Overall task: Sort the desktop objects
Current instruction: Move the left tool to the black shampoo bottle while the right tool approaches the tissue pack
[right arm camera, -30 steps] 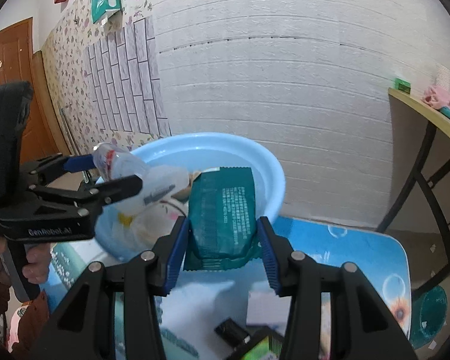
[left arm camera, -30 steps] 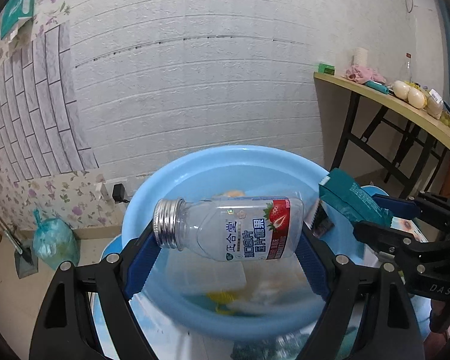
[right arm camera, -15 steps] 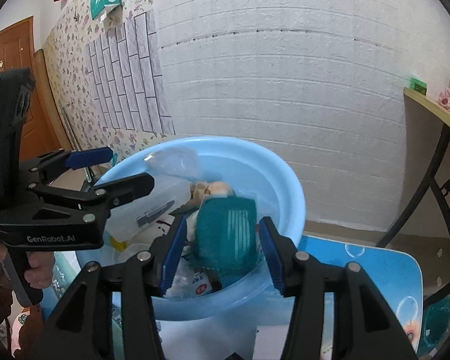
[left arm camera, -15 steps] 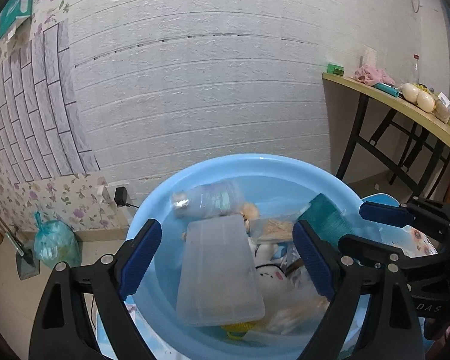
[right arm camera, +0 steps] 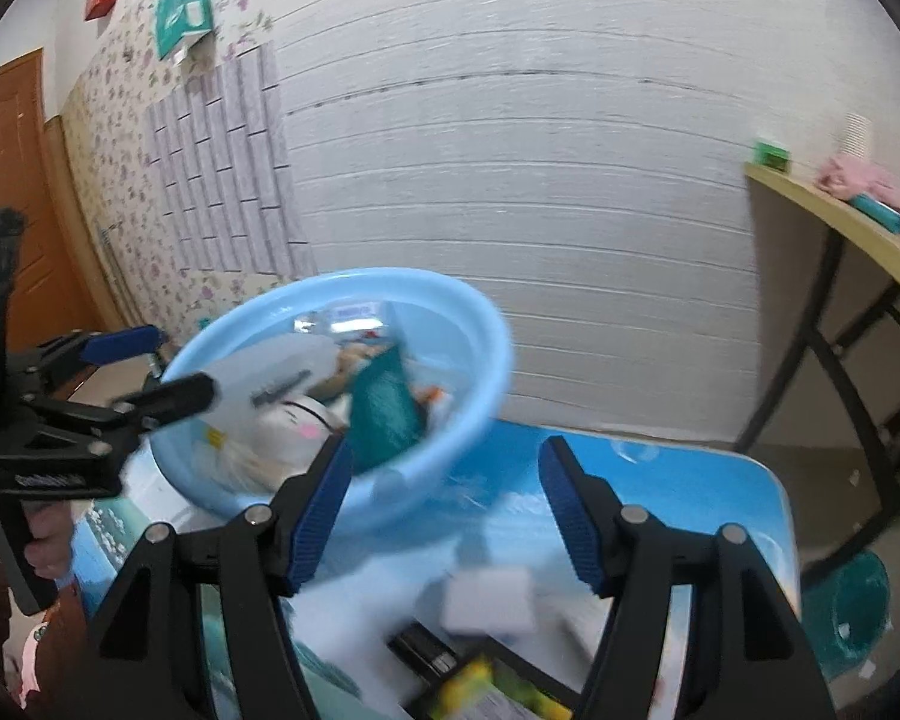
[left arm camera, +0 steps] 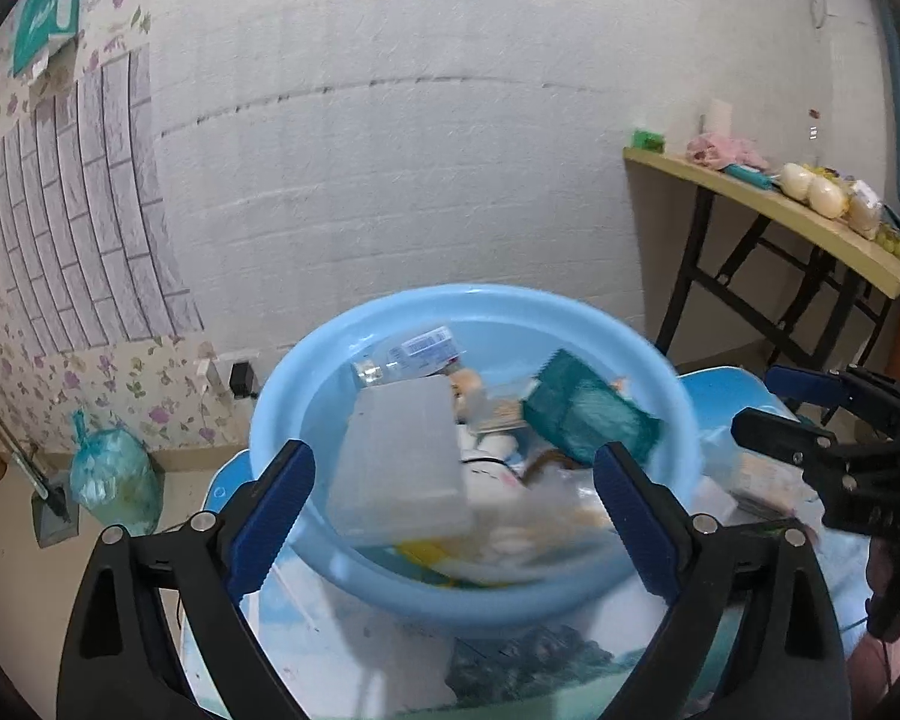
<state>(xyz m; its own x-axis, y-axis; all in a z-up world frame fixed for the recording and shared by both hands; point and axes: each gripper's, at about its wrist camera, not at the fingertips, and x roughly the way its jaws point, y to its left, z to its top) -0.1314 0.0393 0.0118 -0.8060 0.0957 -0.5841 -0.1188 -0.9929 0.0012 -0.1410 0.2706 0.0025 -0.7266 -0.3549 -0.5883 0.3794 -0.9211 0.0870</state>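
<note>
Both the left gripper (left arm camera: pixel 450 492) and the right gripper (right arm camera: pixel 444 510) stand apart and empty, the basin (right arm camera: pixel 486 324) far-left of the right one, which is nearer the white block (right arm camera: pixel 489 606) lying low between its fingers on the near table (right arm camera: pixel 690 492).

A blue printed table (right arm camera: pixel 708 510) carries a light-blue basin (right arm camera: pixel 486 324), a white block (right arm camera: pixel 489 603) and small packets (right arm camera: pixel 486 690).
</note>
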